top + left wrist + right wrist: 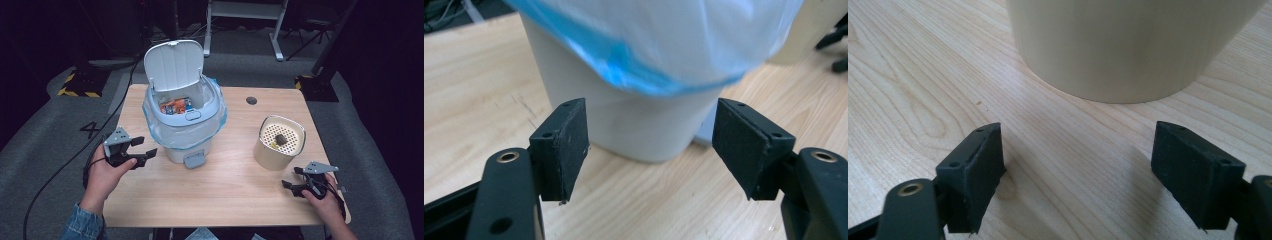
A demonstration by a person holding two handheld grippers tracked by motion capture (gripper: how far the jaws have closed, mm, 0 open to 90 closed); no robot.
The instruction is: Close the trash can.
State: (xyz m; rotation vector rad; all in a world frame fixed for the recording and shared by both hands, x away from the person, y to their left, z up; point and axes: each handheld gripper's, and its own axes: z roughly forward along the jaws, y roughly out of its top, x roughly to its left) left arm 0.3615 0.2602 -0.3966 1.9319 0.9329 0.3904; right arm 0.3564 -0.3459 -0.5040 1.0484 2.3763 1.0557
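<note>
A white pedal bin [184, 112] stands on the wooden table [225, 190] with its lid up and a pale blue bag folded over its rim; orange packaging lies inside. In the left gripper view the bin [639, 125] and bag [664, 45] fill the upper part. My left gripper [143, 147] [651, 150] is held left of the bin, jaws wide apart with nothing between them. A cream container [278, 142] [1128, 45] with a perforated top and a dark lump on it stands at the right. My right gripper [292, 178] [1078, 175] rests open on the table just in front of it.
The bin's foot pedal [194, 160] sticks out toward me. A dark round grommet [251, 100] sits in the tabletop behind the container. Black cables trail off the table's left side to the grey floor. A desk frame [245, 20] stands beyond the table.
</note>
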